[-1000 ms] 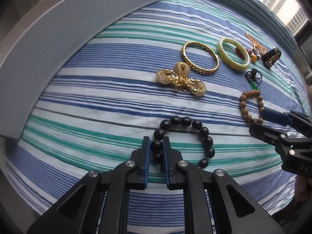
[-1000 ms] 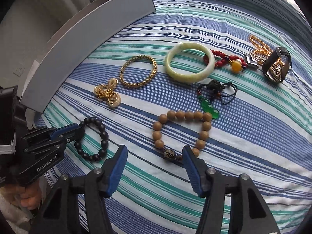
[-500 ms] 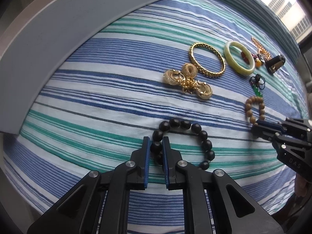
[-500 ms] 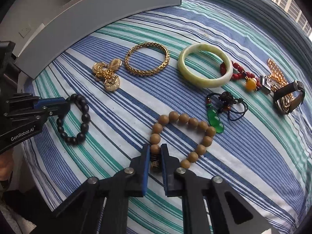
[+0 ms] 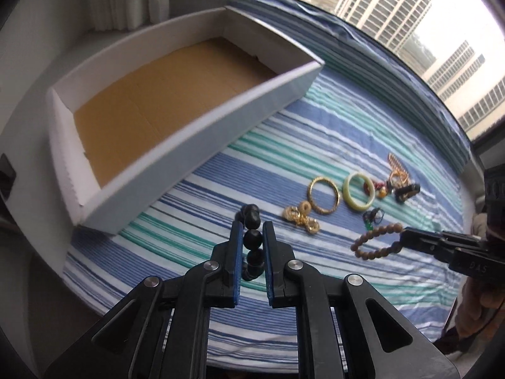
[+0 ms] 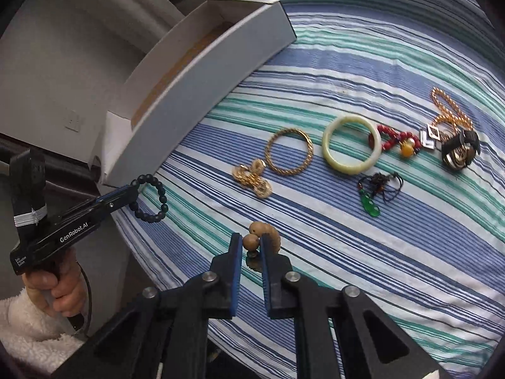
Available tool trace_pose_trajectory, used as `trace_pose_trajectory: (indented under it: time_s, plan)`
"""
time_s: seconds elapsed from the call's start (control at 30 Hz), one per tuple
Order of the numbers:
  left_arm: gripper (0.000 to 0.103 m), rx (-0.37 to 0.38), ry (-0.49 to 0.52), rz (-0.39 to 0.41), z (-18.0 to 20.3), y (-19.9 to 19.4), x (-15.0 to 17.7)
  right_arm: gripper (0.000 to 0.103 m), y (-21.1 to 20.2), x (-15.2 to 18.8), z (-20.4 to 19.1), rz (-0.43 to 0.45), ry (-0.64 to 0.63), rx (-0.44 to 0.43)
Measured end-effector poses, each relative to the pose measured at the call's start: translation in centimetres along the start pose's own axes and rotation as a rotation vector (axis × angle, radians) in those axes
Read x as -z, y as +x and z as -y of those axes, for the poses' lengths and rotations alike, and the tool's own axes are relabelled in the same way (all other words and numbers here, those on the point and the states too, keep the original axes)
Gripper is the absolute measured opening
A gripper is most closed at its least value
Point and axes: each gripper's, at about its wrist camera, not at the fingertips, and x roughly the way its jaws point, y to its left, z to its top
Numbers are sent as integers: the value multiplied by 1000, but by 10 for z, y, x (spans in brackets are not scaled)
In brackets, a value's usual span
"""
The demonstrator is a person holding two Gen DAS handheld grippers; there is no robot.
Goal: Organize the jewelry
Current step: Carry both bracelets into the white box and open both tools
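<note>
The left gripper (image 5: 251, 240) pinches the black bead bracelet (image 6: 151, 196); the right gripper (image 6: 251, 248) clamps the wooden bead bracelet (image 5: 377, 241), both clear of the striped cloth (image 6: 347, 252). An open white box (image 5: 195, 145) sits nearby (nothing blocks it), with the gold bangle (image 6: 288, 155) and jade bangle (image 6: 352, 145) beyond.

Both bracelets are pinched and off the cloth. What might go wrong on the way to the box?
1. The left hand-held gripper holds the black bracelet by a bead or two; round beads may slip out.
2. The wooden bracelet hangs loose from the right hand-held gripper and may swing or snag.
3. The box wall stands tall; a low-hanging loop might catch on its rim.
</note>
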Motion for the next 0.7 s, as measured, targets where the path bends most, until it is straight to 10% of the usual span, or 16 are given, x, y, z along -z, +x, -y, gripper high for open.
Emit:
trace_pose_trajectory:
  time_s: [0.37,0.63,0.7]
  plan:
    - [10,-163,-103,167,-85,-36,-103,11,2,-145,-156,189,-204,-229]
    - [12,-251,-148,137,-120,28,-125,15,86,-202,-196,199,-257,-116]
    - [29,-251,-186,137,-128,32,-123,35,97,-210,-190,186,-236,-73]
